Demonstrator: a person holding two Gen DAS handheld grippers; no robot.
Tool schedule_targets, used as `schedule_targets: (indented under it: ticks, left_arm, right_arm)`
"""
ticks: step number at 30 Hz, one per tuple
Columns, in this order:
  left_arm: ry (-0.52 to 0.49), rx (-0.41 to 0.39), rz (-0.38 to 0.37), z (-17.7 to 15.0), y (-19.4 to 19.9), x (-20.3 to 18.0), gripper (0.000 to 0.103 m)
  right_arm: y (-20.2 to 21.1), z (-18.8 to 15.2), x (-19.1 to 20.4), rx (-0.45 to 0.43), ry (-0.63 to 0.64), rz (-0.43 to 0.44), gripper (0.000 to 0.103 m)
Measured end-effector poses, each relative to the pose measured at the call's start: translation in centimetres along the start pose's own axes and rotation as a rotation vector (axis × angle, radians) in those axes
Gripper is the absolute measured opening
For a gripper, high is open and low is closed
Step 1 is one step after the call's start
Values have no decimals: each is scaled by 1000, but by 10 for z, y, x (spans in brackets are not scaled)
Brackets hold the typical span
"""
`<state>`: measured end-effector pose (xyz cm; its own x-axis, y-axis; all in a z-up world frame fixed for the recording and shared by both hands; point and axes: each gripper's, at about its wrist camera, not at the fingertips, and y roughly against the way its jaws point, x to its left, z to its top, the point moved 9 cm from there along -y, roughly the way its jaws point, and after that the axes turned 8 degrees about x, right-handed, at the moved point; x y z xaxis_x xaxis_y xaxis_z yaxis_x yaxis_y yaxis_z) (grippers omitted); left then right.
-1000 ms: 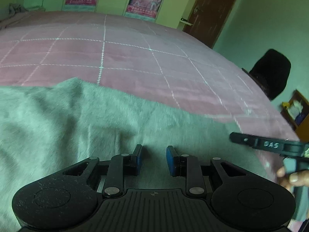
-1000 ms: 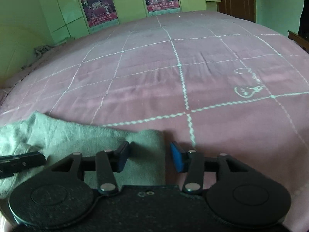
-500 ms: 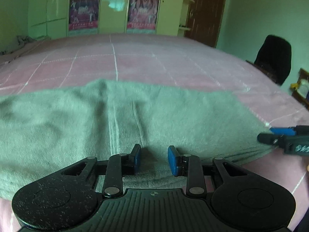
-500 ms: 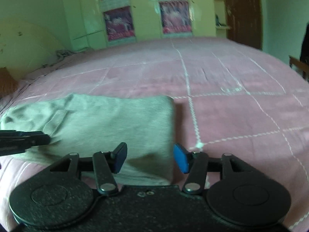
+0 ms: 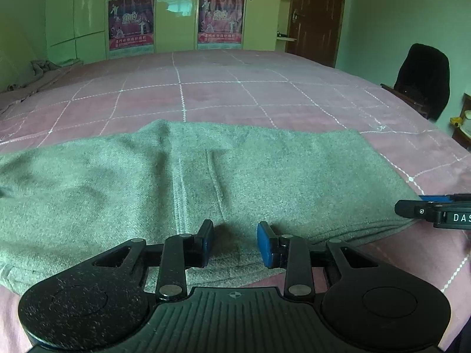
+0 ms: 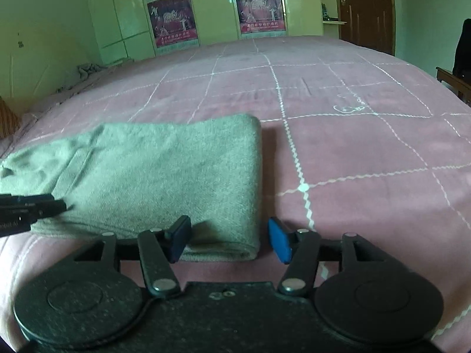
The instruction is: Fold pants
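Pants [image 5: 206, 182], grey-green, lie flat and folded on the bed [image 5: 235, 94], which has a pink quilted cover with a white grid. Folded right edge runs straight and ends beside a white grid line in the right wrist view; a seam runs down the middle in the left wrist view.

Left gripper [image 5: 235, 242]: fingers [image 5: 206, 244] spread, blue pads apart, both over the near edge of the pants, nothing pinched. Contact with the cloth: can't tell.

Right gripper [image 6: 229, 239]: fingers [image 6: 279, 244] spread wide, straddling the near right corner of the pants [image 6: 162, 170]; left pad over cloth, right pad over bare bed [image 6: 368, 161]. Nothing pinched.

Each gripper's tip shows in the other's view, at the frame edge near the pants' hem. Wardrobe [image 5: 176, 14] with posters behind the bed, dark door [image 5: 318, 17] to the right, black chair [image 5: 421, 79] at the bedside.
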<state>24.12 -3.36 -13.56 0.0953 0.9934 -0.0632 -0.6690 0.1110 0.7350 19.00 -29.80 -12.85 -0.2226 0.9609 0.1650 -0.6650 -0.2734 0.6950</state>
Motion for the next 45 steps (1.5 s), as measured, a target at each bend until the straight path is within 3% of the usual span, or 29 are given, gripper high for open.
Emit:
schedule_targets:
  ticks: [1,2,3,5,7,9,12,14,17,19,22,23,24,25,27,29,31,33,39,45]
  left_arm:
    - [5,-3,-3,0,3,2,35]
    - [22,-14,-6,2,8,5,43]
    - [57,-44,-9,4,16,12,66]
    - [153,-143,-3,7,43,42,87]
    - [245,-221,-11,5,71,85,87]
    - [394,-250,26,-6,91,146,87]
    - [738,-237,17,-40,101,245,86]
    - [910,-183,-39,-63,89,286,86]
    - [1058,-117,-210,-86,48,316,83]
    - [1026,-214,-270,-77,37,329,82]
    - [1060,-263,-333,-64,18,339,74]
    - [1040,-258,-330,-60,11,339,59]
    - [1005,-225,-290,-59,2,338,33]
    - [962,-189,-244,-62,-6,338,26]
    - [938,-194,-240,-61,-10,341,19]
    - [914,-269,-223,-53,6,336,17]
    - [891,-342,-256,-46,24,331,17]
    - [870,-350,-264,-32,32,322,17]
    - [525,-395,-295,70,72,231,17]
    - [243,-347,-368,148,63,109,17]
  right_arm:
    - [-1,-1,-2,0,-10,11,60]
    - [-2,-1,-4,-1,-18,22,61]
    - [-2,-4,-5,-5,-21,28,61]
    - [-4,-5,-3,-9,-21,33,62]
    - [-2,-5,-1,-12,-15,31,63]
    - [-1,-7,-1,-14,-11,30,63]
    - [-1,-7,-1,-17,-8,29,65]
    - [-1,-7,-1,-20,-9,26,67]
    - [-2,-6,-1,-22,-4,20,68]
    - [-1,-6,-1,-24,-3,19,68]
    - [2,-4,-3,-30,-14,24,68]
    - [3,-4,-5,-33,-24,29,68]
    - [3,-4,-6,-34,-33,32,68]
    - [4,-3,-8,-36,-46,36,68]
    - [3,-1,-11,-39,-66,41,68]
    - [4,3,-14,-47,-83,43,66]
    - [10,10,-22,-72,-105,26,66]
    - [20,16,-38,-111,-135,0,66]
    - [34,20,-90,-151,-190,-108,66]
    - [34,14,-117,-164,-345,-48,66]
